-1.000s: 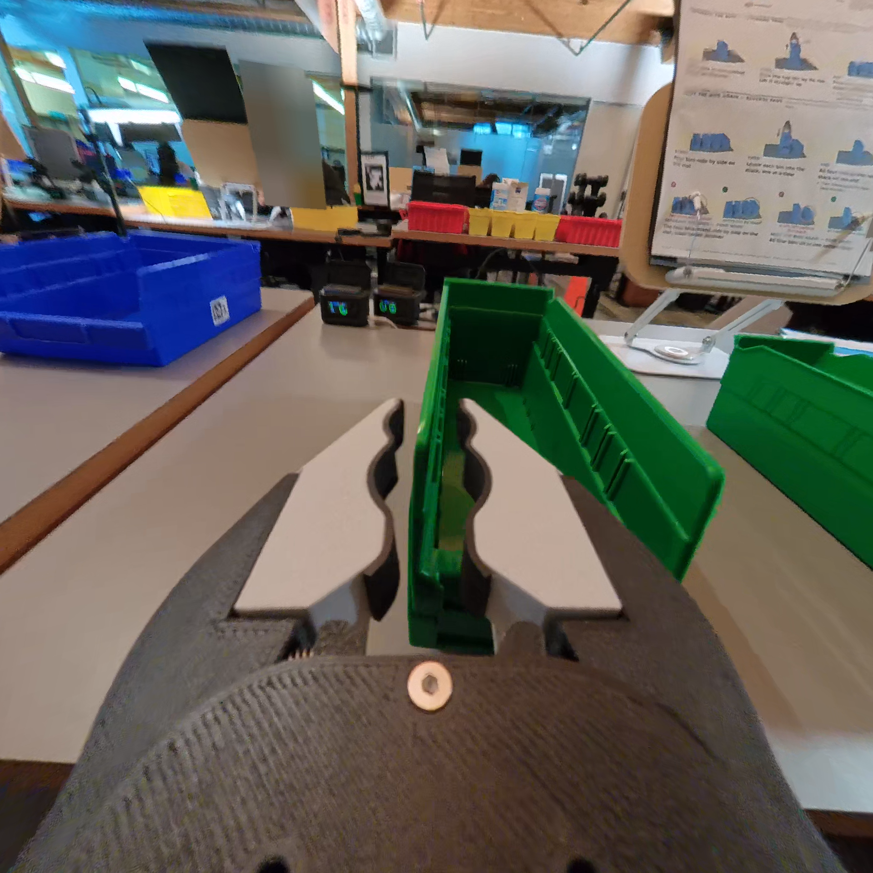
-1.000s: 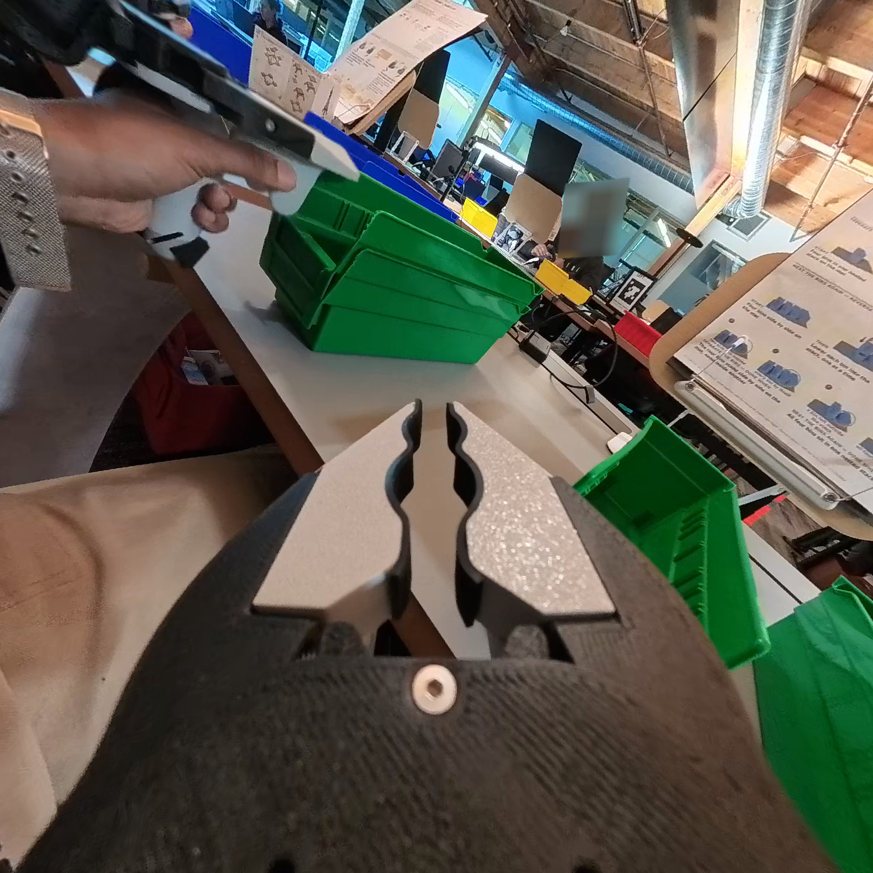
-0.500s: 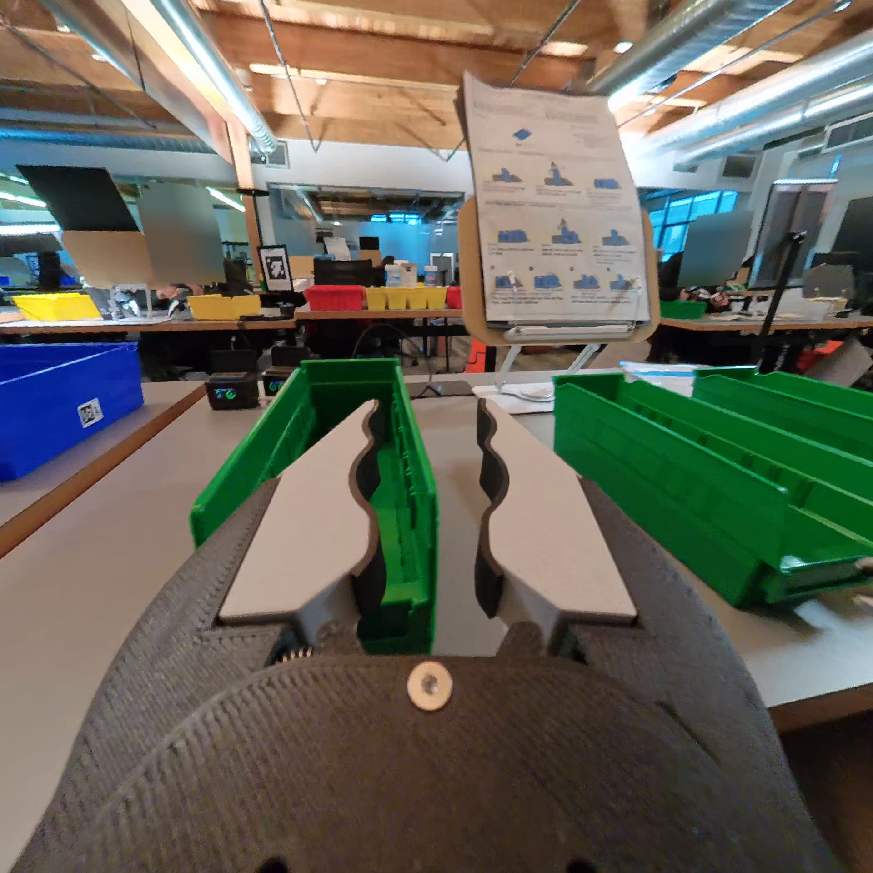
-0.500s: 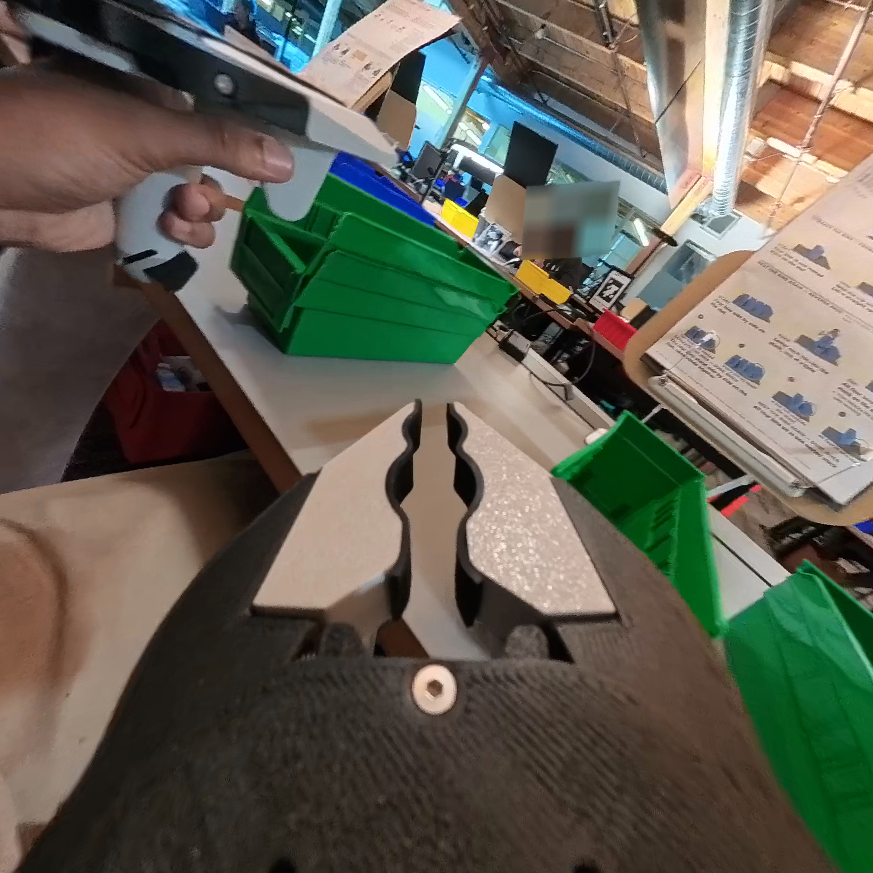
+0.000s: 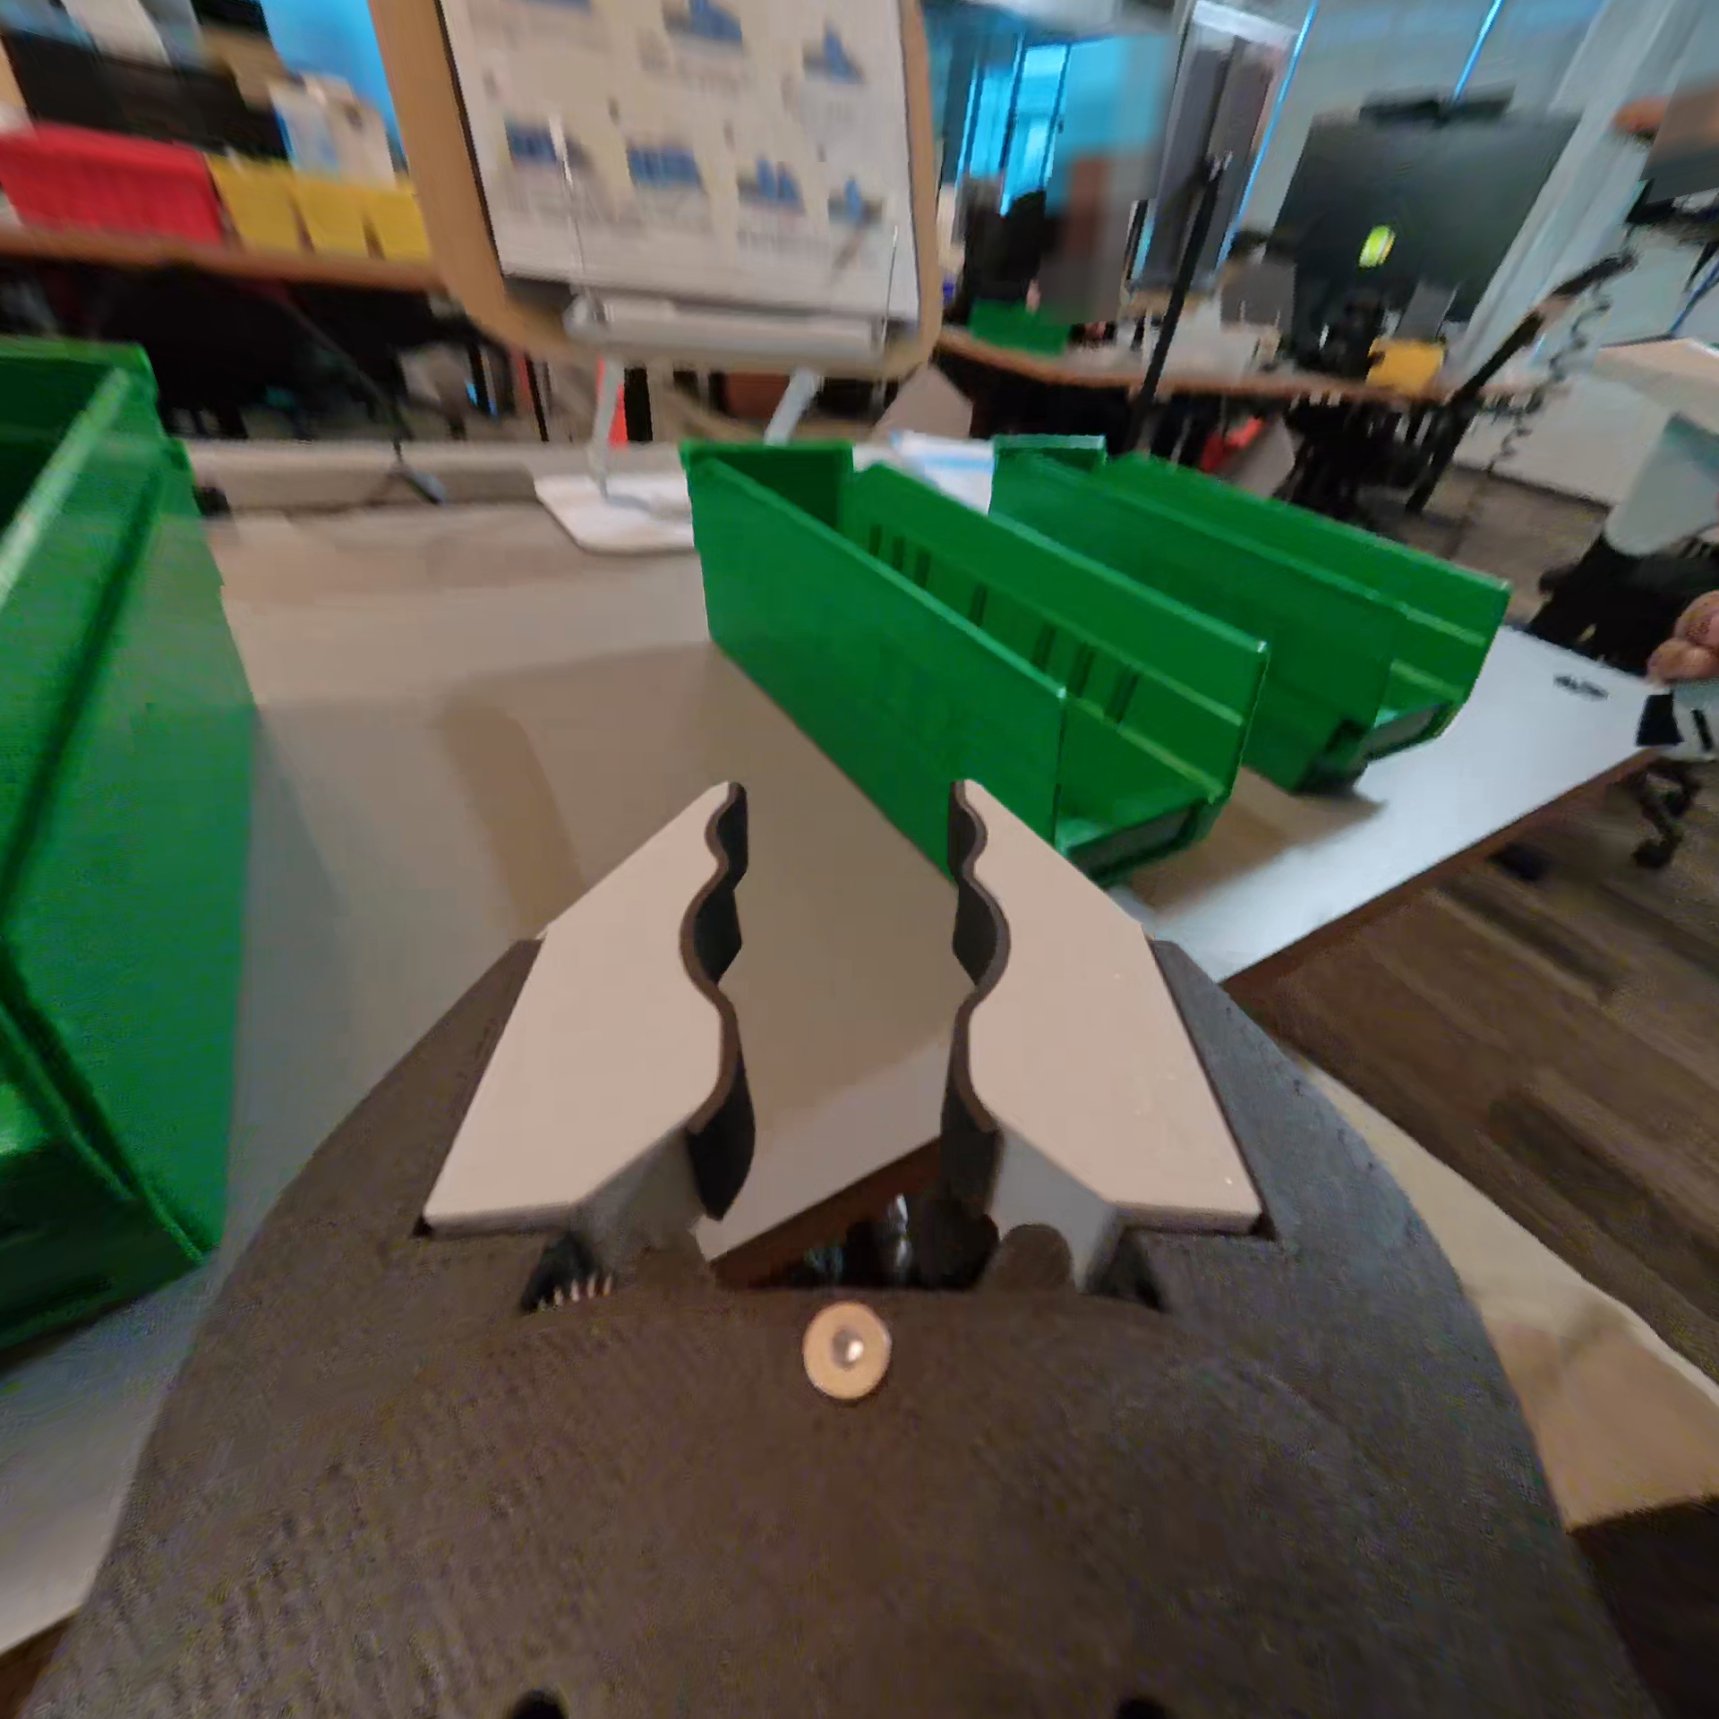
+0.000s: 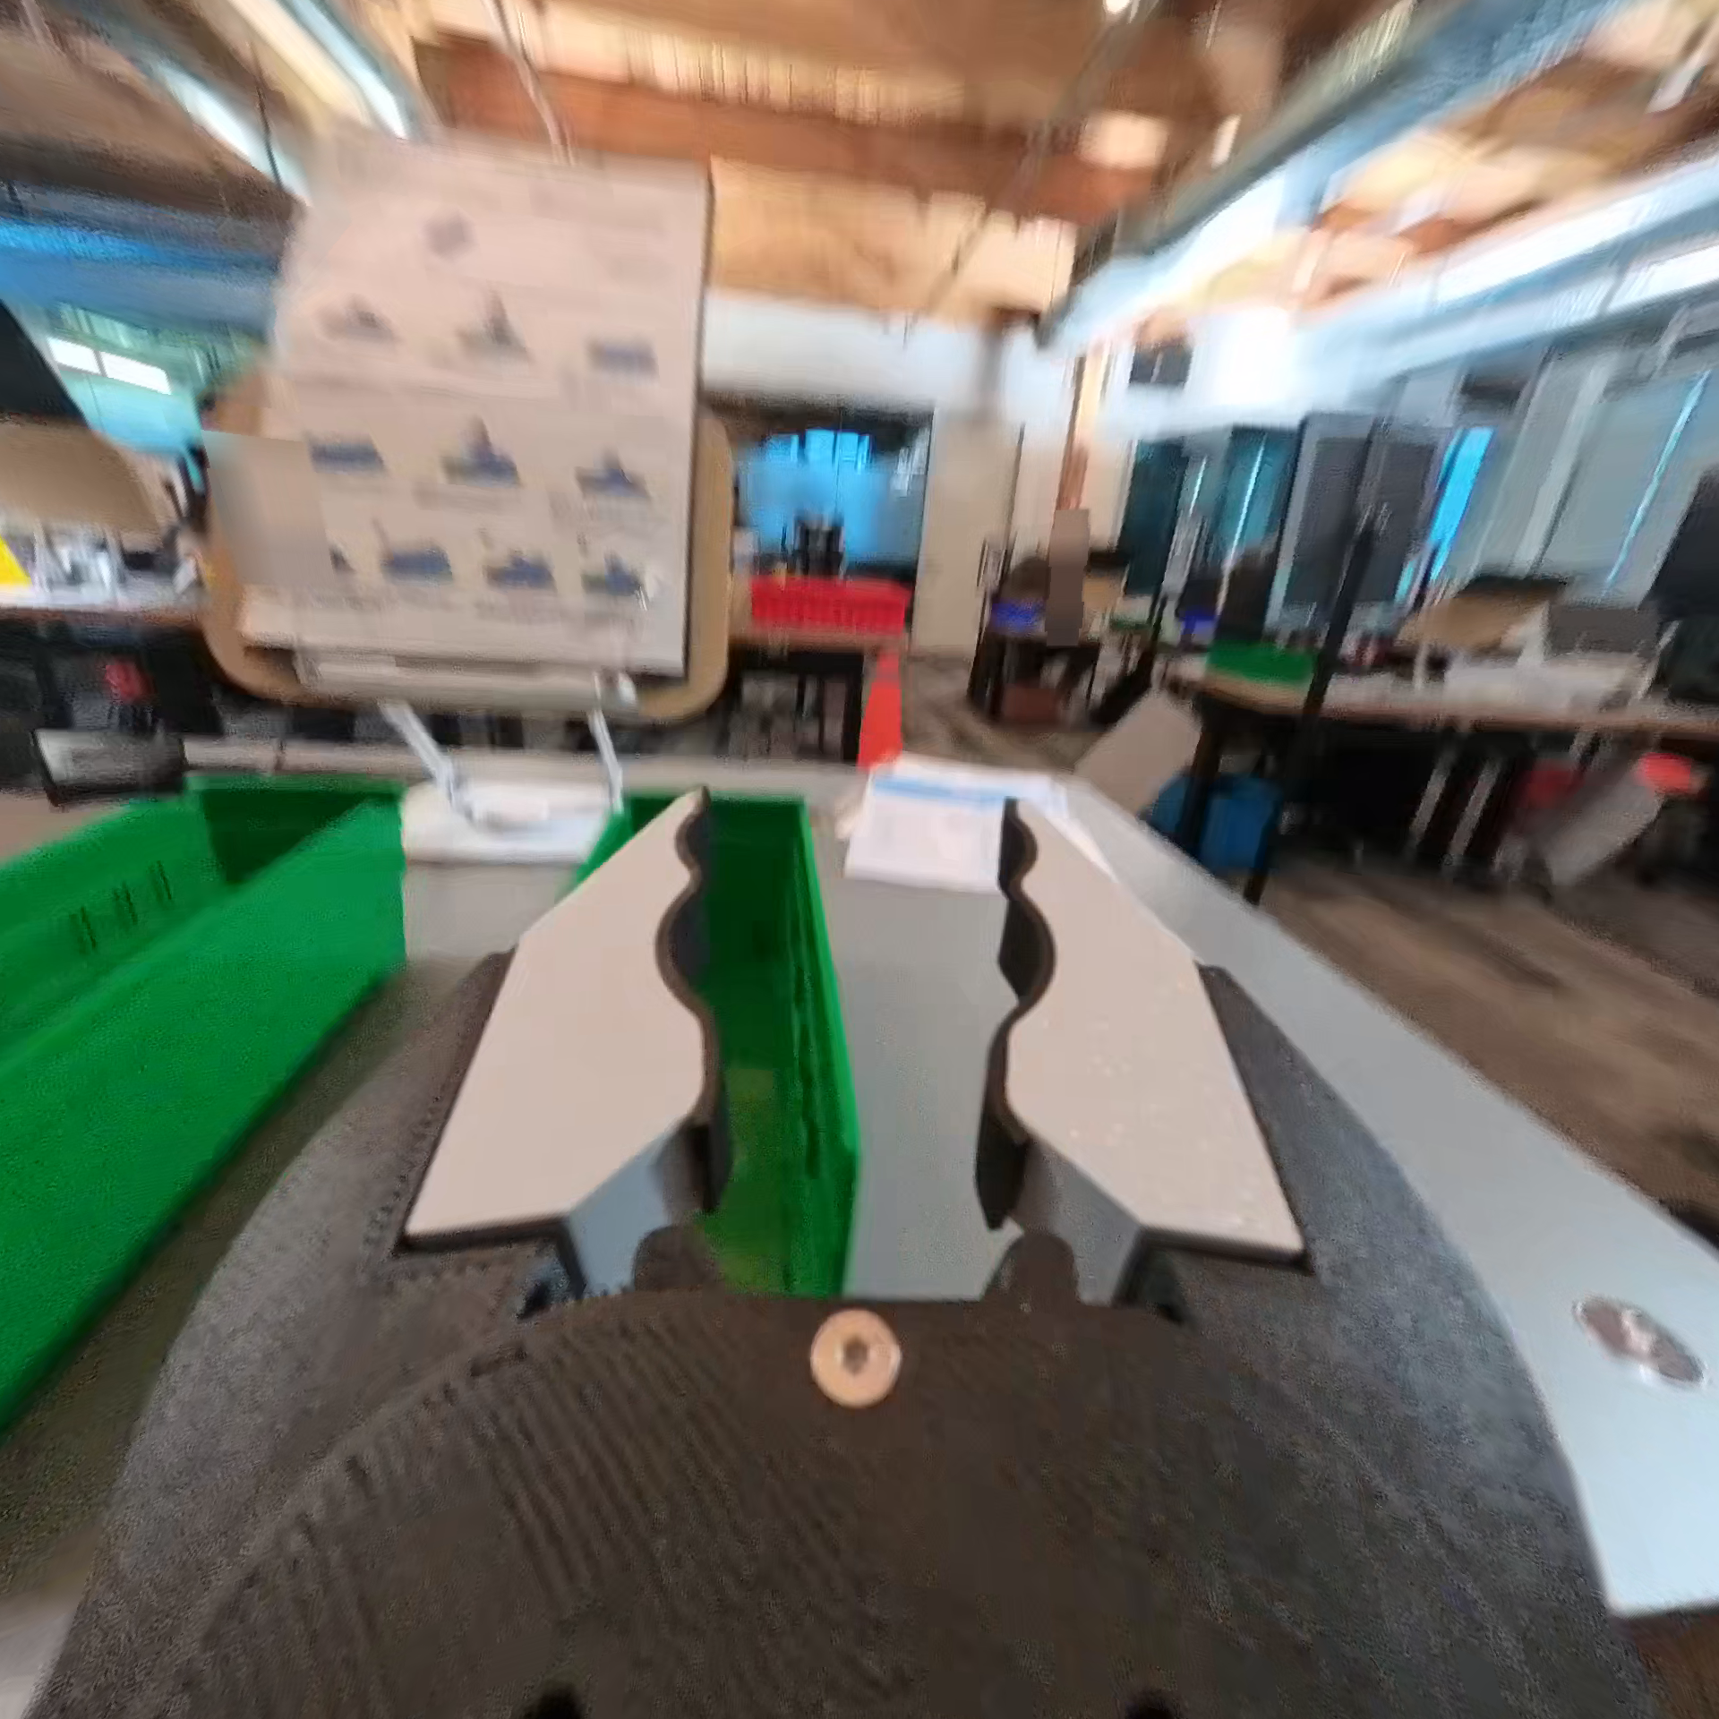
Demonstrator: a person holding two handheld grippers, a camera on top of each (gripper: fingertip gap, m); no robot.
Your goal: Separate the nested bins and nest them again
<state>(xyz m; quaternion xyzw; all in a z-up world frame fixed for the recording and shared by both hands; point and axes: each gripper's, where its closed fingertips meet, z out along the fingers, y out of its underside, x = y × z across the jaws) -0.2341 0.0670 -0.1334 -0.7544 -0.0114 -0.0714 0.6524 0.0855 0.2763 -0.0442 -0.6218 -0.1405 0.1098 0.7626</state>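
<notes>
Three green bins stand apart on the grey table. In the left wrist view one bin fills the left edge, a second bin lies ahead to the right, and a third bin lies beyond it. My left gripper is open and empty over bare table between the first two. In the blurred right wrist view my right gripper is open and empty. It straddles the right wall of a narrow green bin, without touching as far as I can tell. Another green bin lies to its left.
A clipboard stand with an instruction sheet stands at the back of the table and also shows in the right wrist view. White papers lie behind the bins. The table's edge drops to wood floor on the right. A hand shows at far right.
My left gripper opened, let go of the green bin's wall and swung right, leaving that bin at the left. My right gripper opened wide and swung round over the rightmost bin.
</notes>
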